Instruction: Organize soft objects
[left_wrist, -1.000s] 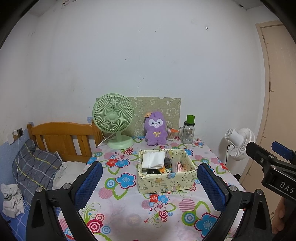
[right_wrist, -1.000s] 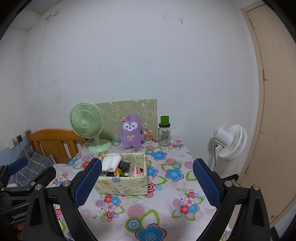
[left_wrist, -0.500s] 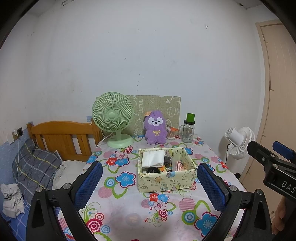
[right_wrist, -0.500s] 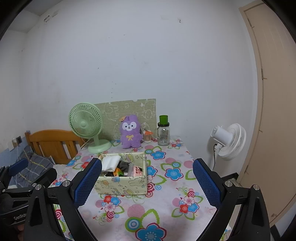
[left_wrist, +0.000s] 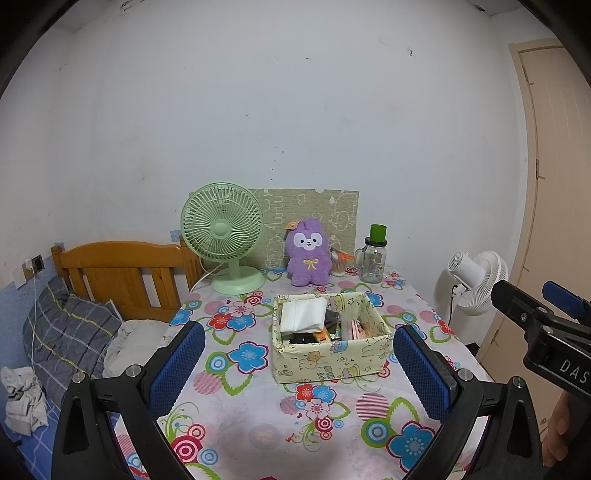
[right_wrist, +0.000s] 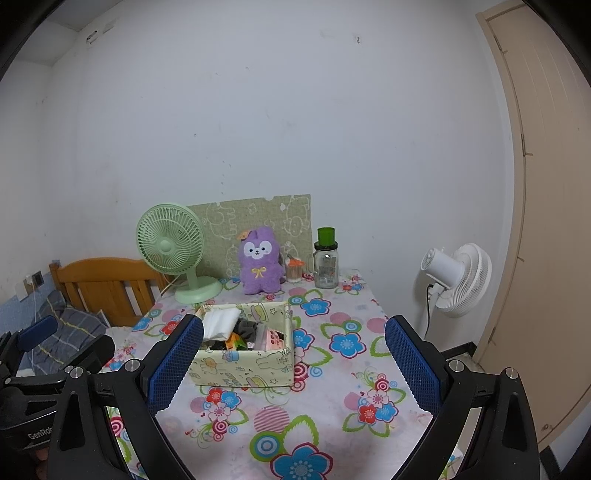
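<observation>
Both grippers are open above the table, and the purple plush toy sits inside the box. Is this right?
Not quite. The left gripper and right gripper are open, but the plush toy is not in the box: it stands on the table behind it, by the wall, as the left wrist view shows.

Left wrist view: it is looking forward from above the near edge of the table, toward the back wall, slightly downward; the storage box is standing near the middle, a little to the right.
Right wrist view: it is looking the same way from further right; the storage box is appearing left of centre.
Nearness: both are staying back from the box.
Shared part: both are showing the table, purple plush toy, green desk fan, white floor fan.
Cross view: each is catching the other gripper at its edge.
</observation>
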